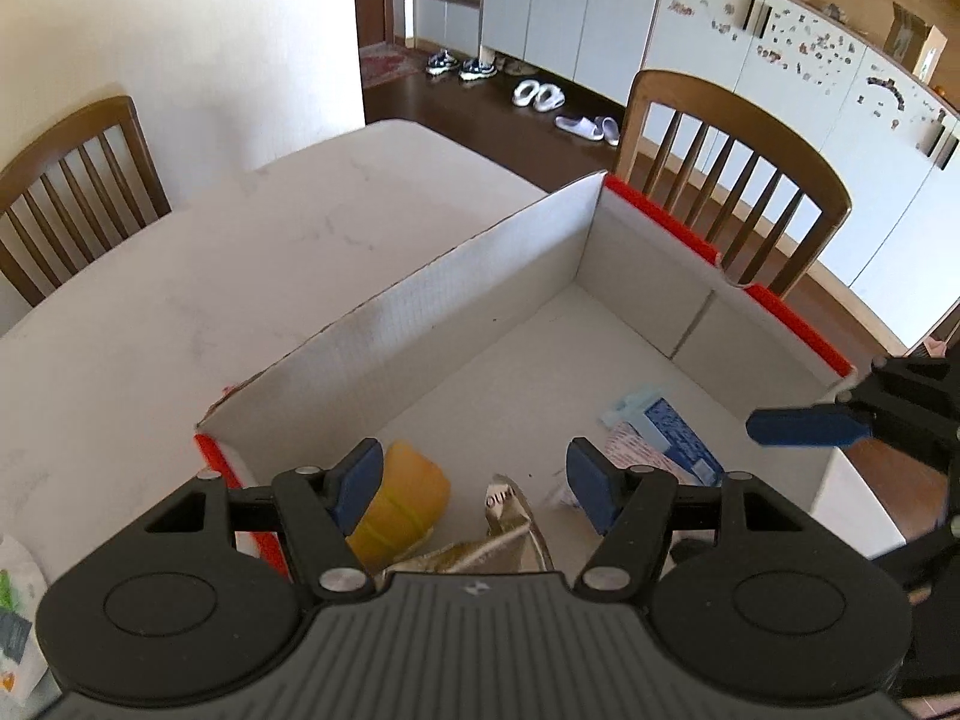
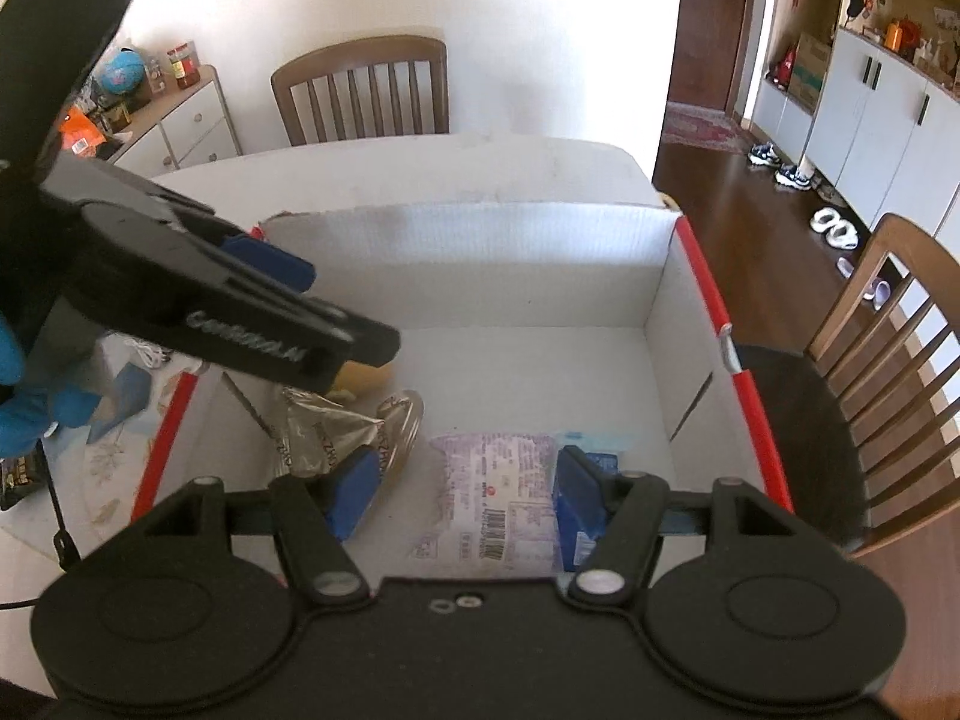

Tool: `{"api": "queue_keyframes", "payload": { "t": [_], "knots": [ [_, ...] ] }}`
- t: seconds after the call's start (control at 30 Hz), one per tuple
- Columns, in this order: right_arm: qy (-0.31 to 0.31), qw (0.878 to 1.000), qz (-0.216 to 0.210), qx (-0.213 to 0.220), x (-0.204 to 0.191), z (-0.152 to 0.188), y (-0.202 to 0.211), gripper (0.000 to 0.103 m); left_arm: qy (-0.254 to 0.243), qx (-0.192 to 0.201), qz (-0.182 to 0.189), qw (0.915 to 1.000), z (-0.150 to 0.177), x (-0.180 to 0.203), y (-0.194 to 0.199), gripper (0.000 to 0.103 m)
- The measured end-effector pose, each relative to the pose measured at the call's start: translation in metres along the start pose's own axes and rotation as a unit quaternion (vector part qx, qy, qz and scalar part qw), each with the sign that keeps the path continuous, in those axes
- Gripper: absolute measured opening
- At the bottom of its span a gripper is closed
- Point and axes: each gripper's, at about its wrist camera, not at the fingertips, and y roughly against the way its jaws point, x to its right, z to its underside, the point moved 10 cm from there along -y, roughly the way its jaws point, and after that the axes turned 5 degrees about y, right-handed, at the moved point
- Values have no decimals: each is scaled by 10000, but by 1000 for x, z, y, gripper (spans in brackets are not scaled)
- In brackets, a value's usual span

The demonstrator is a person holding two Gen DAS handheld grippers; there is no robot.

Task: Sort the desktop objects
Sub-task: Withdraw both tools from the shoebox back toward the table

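A: Both grippers over the box (image 1: 516, 276), pointing down into it. Left gripper (image 1: 474, 489) jaws part open, nothing between the pads; yellow item (image 1: 402, 504) and foil pack (image 1: 510, 516) lie on the floor below it.

B: Right gripper (image 2: 465, 489)?

A: Same, part open and empty. Pink-print packet (image 2: 492, 492) lies flat under the gap, blue pack (image 2: 576, 516) just beside the right pad. Pads aren't pressing either one, as far as I can tell.

B: So why are things where they are?

A: My guess: the box is the sort bin. Four items sit bunched at the near end, far end bare. Jaws apart over them reads as drop done, not a pick.

B: More to sort?

A: Likely. Left of the box on the table (image 2: 420, 168) there's blue and dark clutter (image 2: 90, 414), too blurred to name. White bag (image 1: 15, 600) at the table's near left corner too.

B: Edges, clearance?

A: Box walls stand tall on the far and left sides, red-trimmed rim (image 2: 714, 312) on the right. Any exit should go up before sideways or a finger catches a wall. Grippers are near each other: left one crosses the right view's upper left, so sideways moves risk a bump. Table beyond the box is bare. Chair (image 1: 732, 180) stands right behind the box's far corner, another chair (image 2: 360, 90) at the table's far side.
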Motion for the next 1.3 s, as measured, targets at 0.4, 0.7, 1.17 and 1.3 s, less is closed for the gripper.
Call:
{"api": "queue_keyframes", "payload": {
  "t": [0.4, 0.7, 1.17, 1.3],
  "knots": [
    [16, 9999, -89, 52, -10, 2, 22, 66, 141, 398, 39, 9991, 22, 6, 61, 67],
    [16, 9998, -135, 117, -28, 4, 32, 66, 315, 636, 119, 9974, 46, 0, 101, 67],
    [36, 9997, -203, 126, -76, 8, 35, 66, 518, 821, 182, 9951, 83, -26, 141, 67],
    [61, 9997, -207, 103, -93, 9, 35, 66, 576, 841, 197, 9946, 92, -39, 149, 67]
  ]
}}
